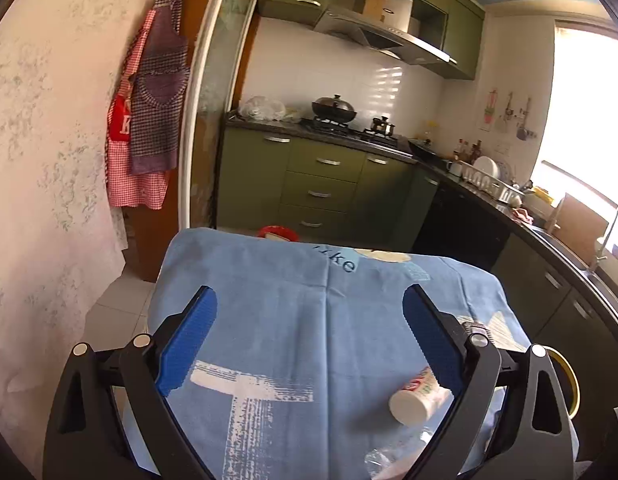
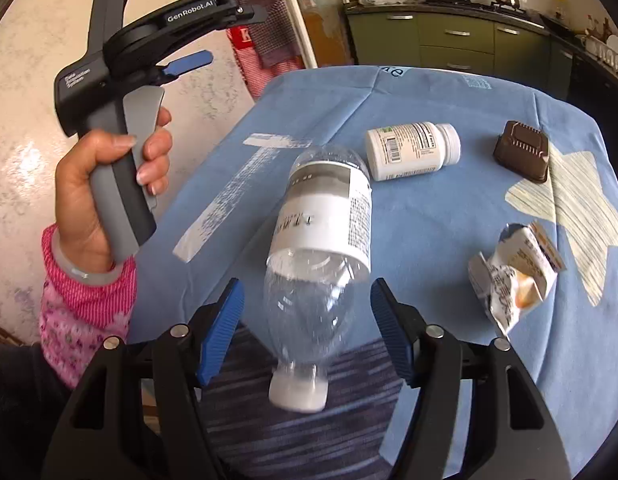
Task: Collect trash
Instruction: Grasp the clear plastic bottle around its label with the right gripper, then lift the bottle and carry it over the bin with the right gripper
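From the left wrist, the left gripper [image 1: 309,320] hangs over the blue tablecloth [image 1: 289,320] with jaws wide and nothing between them; a white pill bottle [image 1: 415,398] lies near its right finger. From the right wrist, the right gripper [image 2: 307,308] stands parted around a clear plastic bottle [image 2: 317,240], cap toward the camera, pads apart from it. A crumpled wrapper [image 2: 513,276] and brown tray [image 2: 523,152] lie beyond. A hand [image 2: 105,196] grips the other tool's handle.

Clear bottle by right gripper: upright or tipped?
Tipped. The clear bottle lies on the blue tablecloth, white cap toward the camera.
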Demonstrator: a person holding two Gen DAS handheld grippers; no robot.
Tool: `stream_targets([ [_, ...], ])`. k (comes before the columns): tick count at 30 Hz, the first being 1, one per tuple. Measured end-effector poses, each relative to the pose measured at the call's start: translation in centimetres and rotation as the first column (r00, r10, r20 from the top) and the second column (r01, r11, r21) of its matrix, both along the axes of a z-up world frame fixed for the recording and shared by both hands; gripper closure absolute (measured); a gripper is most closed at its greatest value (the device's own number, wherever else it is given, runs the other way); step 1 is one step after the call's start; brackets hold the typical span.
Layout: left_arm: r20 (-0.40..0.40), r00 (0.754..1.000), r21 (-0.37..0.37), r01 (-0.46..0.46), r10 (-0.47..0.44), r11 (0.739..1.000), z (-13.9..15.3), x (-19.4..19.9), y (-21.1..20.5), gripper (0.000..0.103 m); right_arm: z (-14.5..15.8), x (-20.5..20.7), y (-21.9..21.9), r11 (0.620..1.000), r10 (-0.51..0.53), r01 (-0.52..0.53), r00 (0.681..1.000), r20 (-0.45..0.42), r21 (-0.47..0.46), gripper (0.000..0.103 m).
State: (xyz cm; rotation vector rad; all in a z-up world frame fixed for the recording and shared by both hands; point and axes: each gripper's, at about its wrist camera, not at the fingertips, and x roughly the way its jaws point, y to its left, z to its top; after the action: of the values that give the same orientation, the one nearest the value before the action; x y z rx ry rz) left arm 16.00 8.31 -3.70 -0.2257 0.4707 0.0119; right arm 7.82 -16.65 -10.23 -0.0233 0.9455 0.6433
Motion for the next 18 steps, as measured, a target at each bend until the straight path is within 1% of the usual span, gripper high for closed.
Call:
stream_targets([
  [2, -0.012, 1.000, -0.005, -0.016, 0.016, 1.000, -0.6, 0.5, 0.0, 0.010, -0.3, 0.7, 0.8, 1.000, -0.009, 0.008, 1.000, -0.001, -0.027, 0.037],
  [3, -0.018, 0.999, -0.011, -0.028, 0.028, 1.000, -1.0, 0.7, 0.3, 0.010, -0.4, 1.2, 1.3, 0.999, -0.007, 0.007, 1.000, -0.004, -0.043, 0.034],
  [6, -0.025, 0.999, -0.023, -0.042, 0.042, 0.999, -1.8, 1.1, 0.5, 0.010, -1.1, 2.5, 2.7, 0.996, -0.008, 0.006, 1.000, -0.014, -0.090, 0.034],
  [10, -0.034, 0.998, -0.012, -0.044, 0.044, 0.999, -2.3, 1.1, 0.1, 0.010, -1.9, 4.5, 3.9, 0.990, -0.013, 0.007, 0.999, -0.043, -0.142, 0.034],
  [12, -0.038, 0.999, -0.001, -0.037, 0.037, 0.999, -2.5, 1.2, -0.3, 0.010, -2.3, 4.9, 4.2, 0.988, -0.021, 0.013, 0.998, -0.053, -0.156, 0.034],
  [16, -0.040, 0.999, 0.016, -0.027, 0.028, 0.999, -2.6, 1.2, -1.0, 0.010, -2.7, 4.9, 4.4, 0.983, -0.029, 0.021, 0.999, -0.042, -0.182, 0.034],
  [17, -0.042, 0.999, 0.019, -0.025, 0.025, 1.000, -2.7, 1.2, -1.1, 0.010, -2.8, 4.8, 4.4, 0.983, -0.030, 0.022, 0.999, -0.041, -0.184, 0.036],
  [18, -0.043, 0.999, 0.019, -0.023, 0.023, 1.000, -2.7, 1.1, -1.3, 0.010, -2.9, 4.7, 4.4, 0.983, -0.029, 0.022, 0.999, -0.037, -0.185, 0.041],
])
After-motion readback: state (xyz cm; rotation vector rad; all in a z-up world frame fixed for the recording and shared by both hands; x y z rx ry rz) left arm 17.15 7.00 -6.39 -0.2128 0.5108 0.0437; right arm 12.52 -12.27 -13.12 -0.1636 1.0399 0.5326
